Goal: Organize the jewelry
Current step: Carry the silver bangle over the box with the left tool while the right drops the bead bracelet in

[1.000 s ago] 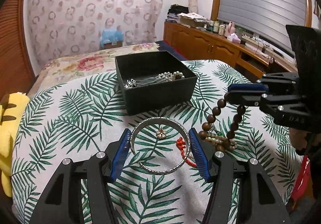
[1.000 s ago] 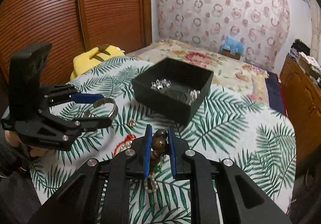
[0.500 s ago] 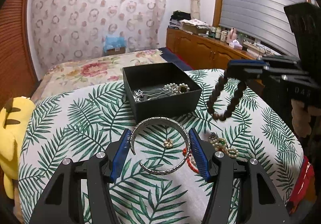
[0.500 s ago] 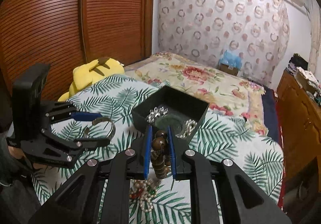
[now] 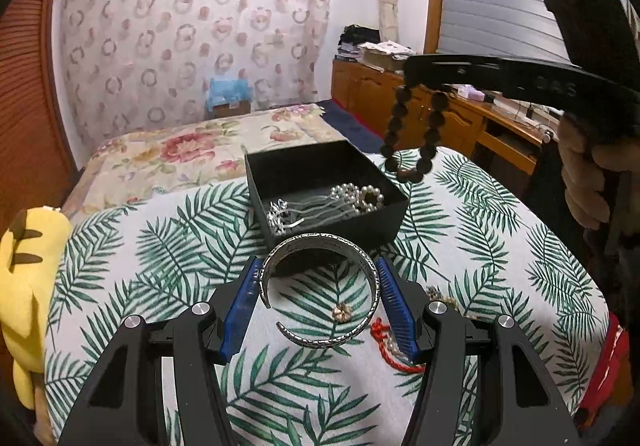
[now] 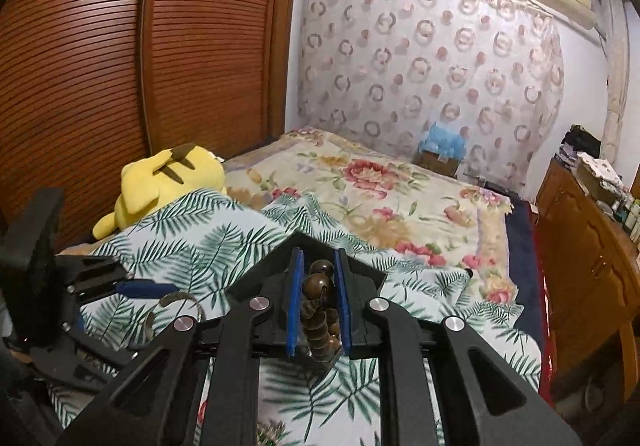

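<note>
While both tongs carry jewelry, the box [image 5: 326,186] waits.
Right tongs [image 6: 319,306], nearly closed, pinch the bead bracelet [image 5: 412,134], hanging above the box's 2 o'clock corner; left tongs [image 5: 318,302], half-open, clamp the silver bangle [image 5: 320,246] at its 6 o'clock side.

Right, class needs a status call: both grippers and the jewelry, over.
Left gripper clamps silver bangle. Right gripper holds wooden bead bracelet above black box. Path clear.

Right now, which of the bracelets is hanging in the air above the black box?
The brown bead bracelet, gripped by the right gripper. The silver bangle sits lower, in the left gripper.
</note>
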### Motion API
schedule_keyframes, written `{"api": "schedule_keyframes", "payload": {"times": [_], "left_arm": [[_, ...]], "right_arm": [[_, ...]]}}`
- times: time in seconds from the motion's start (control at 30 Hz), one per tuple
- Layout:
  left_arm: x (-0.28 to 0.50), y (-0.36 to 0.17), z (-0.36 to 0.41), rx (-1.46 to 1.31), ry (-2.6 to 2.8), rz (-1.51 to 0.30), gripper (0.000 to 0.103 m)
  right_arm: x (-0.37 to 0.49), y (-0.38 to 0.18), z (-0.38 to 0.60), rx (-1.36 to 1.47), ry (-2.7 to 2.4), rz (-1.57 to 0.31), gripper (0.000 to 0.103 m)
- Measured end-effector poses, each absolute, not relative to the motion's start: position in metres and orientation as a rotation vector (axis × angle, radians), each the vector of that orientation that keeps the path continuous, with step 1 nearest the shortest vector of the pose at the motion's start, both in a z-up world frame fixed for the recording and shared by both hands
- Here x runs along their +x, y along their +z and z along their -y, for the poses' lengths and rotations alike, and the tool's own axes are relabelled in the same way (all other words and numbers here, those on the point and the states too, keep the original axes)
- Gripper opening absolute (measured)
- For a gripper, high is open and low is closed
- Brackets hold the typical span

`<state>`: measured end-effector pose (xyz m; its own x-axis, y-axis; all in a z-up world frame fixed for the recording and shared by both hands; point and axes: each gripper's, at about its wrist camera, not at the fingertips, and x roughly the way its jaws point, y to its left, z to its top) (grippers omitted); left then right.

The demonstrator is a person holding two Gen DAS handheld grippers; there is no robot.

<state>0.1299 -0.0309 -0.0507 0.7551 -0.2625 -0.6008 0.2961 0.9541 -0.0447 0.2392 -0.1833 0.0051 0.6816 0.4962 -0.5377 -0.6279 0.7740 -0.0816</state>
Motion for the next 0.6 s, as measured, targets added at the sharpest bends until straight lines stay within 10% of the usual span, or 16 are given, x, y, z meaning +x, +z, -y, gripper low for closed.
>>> {"api": "schedule_keyframes", "payload": {"times": [0.6], "left_arm": [[0.165, -0.023, 0.017, 0.047, -0.280, -0.604, 0.056]], "right_arm": [[0.287, -0.028, 0.170, -0.204, 0.645, -0.610, 0.018]]}}
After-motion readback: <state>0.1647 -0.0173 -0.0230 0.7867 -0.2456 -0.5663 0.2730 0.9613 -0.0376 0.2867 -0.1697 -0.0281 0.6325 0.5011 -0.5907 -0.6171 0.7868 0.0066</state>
